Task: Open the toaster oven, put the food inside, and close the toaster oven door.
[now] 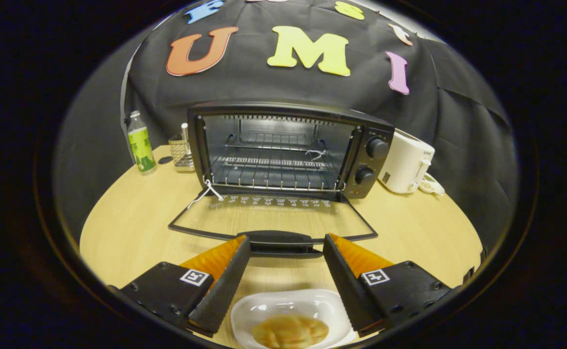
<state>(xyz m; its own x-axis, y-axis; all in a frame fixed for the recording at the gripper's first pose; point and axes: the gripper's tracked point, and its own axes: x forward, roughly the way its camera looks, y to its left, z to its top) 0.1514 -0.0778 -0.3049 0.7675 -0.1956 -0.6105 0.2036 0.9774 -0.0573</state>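
**Inspector:** One item remains to be loaded: the pale, soft-looking pastry in the shallow white glossy dish, lying on the light wooden round table at 6 o'clock from the black toaster oven.

**Assistant:** Oven status?

**Inspector:** Glass door is folded down flat, its black handle just ahead of the fingertips; the wire rack is bare.

**Assistant:** And the gripper?

**Inspector:** Fingers spread wide, holding nothing, straddling the dish from above.

**Assistant:** Handling?

**Inspector:** Judged light but rigid, glazed and likely slippery, breakable if dropped. Food is soft; avoid pinching it. Recommend clamping the dish rim at 3 or 9 o'clock and keeping it level.
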